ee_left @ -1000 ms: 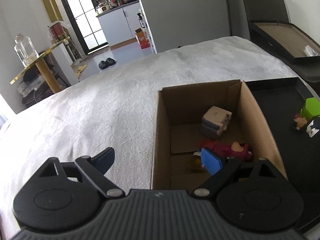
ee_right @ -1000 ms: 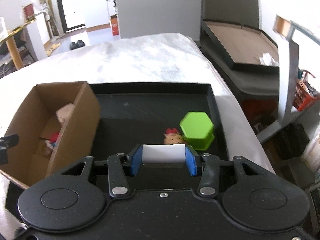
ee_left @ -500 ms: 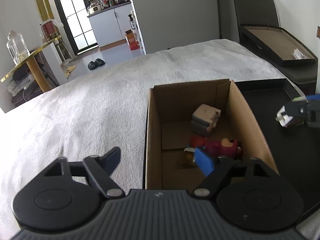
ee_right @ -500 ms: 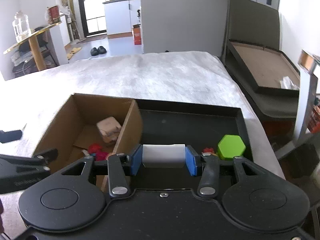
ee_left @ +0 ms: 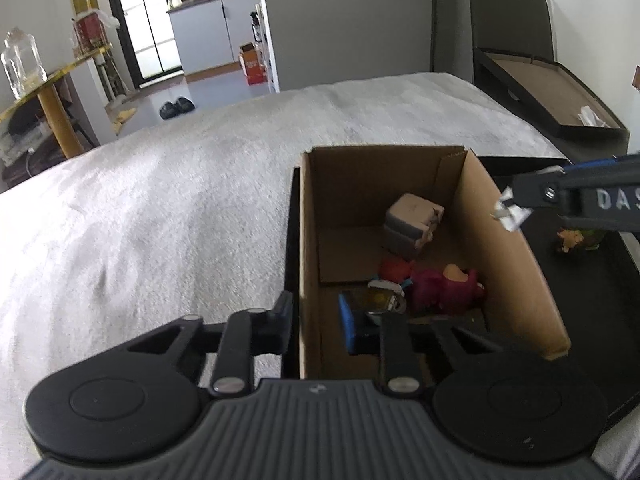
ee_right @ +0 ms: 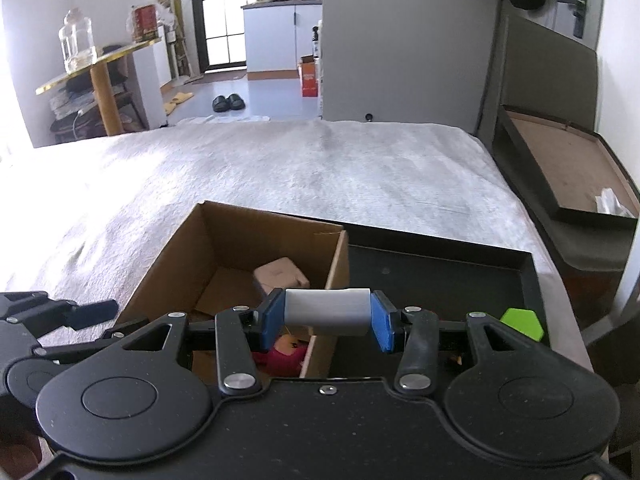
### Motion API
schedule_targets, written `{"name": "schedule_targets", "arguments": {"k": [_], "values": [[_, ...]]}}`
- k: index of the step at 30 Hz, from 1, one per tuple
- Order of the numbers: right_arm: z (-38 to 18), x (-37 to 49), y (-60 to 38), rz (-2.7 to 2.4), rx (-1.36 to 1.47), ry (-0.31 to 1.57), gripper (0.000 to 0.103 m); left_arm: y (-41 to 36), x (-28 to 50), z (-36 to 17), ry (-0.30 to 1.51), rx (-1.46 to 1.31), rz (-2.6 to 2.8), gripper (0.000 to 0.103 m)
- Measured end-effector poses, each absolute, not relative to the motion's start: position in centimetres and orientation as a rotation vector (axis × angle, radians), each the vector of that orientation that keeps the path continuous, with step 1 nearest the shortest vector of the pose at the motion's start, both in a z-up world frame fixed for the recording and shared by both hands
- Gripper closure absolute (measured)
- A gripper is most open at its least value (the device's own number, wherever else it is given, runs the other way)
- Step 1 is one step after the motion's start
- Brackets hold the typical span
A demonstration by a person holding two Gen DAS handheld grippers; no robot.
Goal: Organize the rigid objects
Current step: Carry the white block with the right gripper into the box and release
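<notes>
Right tongs (ee_right: pixel 327 320), clamped on a white block (ee_right: pixel 326 312) above the brown cardboard box's (ee_right: pixel 224 248) right wall, risk dropping it outside; left tongs (ee_left: pixel 314 322) straddle the box's left wall, apart.

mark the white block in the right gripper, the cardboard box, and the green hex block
white block (ee_right: pixel 327 311): right wrist view, middle of its front face, clamped between the blue pads.
cardboard box (ee_left: pixel 516 276): left wrist view, inner face of its right wall.
green hex block (ee_right: pixel 522 323): right wrist view, top face, in the black tray.
</notes>
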State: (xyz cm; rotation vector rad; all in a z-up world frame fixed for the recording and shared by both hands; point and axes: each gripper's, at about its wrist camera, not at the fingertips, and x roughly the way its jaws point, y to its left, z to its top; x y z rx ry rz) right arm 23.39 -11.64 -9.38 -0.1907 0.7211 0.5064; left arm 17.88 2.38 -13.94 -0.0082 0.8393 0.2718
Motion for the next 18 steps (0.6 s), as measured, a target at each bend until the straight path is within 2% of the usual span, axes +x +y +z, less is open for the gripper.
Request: {"name": "schedule_targets", "arguments": {"k": [4, 15, 17, 18], "values": [[-9.5, 23.5, -10.5, 0.529, -0.205, 0.72, 0.058, 2.8, 17.9, -14.3, 0.842, -0.013, 0.284, 0.097], [-9.9, 24.2, -7.9, 0.603, -0.246, 0.687, 0.058, 3.0, 17.6, -14.2, 0.841, -0.016, 0.274, 0.097], [-10.2, 24.0, -7.6, 0.58, -0.293, 0.658, 0.052, 3.0, 17.6, -14.1, 0.842, -0.019, 0.274, 0.097], [-10.2, 23.9, -7.6, 0.559, -0.312, 0.643, 0.043, 3.0, 17.6, -14.0, 0.844, -0.025, 0.275, 0.097]]}}
